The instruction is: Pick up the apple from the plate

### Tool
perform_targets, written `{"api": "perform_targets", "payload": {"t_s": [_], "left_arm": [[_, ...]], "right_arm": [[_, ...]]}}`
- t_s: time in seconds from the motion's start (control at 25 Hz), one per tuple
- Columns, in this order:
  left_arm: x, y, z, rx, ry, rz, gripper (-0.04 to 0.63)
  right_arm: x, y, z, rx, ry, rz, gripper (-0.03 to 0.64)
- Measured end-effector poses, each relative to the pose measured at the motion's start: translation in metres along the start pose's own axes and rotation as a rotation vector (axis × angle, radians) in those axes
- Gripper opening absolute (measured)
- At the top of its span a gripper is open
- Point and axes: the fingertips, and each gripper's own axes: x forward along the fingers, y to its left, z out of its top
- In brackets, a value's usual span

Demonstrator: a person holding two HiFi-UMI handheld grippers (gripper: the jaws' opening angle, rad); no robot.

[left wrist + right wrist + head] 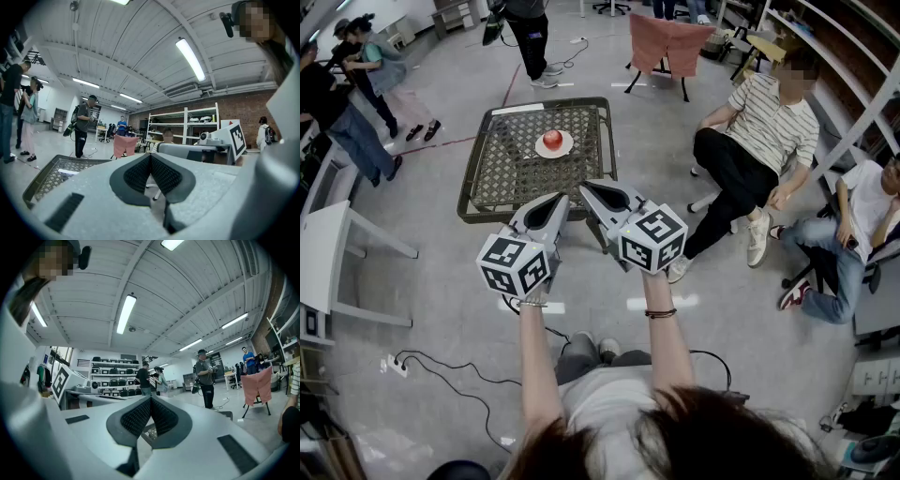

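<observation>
A red apple (552,140) rests on a white plate (565,149) in the middle of a low wire-mesh table (497,173) in the head view. My left gripper (563,198) and right gripper (582,185) are held side by side, level, short of the table's near edge and above the floor. Both are shut with nothing between their jaws; in each gripper view the dark ribbed pads (150,161) (150,405) meet at the tips. The apple is hidden in both gripper views; only the table's mesh corner (51,176) shows at the left.
A seated person (748,150) in a striped shirt is right of the table, with another seated person (853,225) beyond. People stand at the far left (347,103) and behind the table (528,37). A chair with a pink cloth (667,45) stands at the back. Cables (441,370) lie on the floor.
</observation>
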Motion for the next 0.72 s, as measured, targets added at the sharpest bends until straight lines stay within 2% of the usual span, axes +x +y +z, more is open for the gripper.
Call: {"api": "perform_targets", "payload": {"t_s": [0.72], "left_arm": [[-0.001, 0.000, -0.017, -0.023, 0.022, 0.006, 0.011]], "right_arm": [[-0.003, -0.007, -0.011, 0.026, 0.011, -0.008, 0.009]]}}
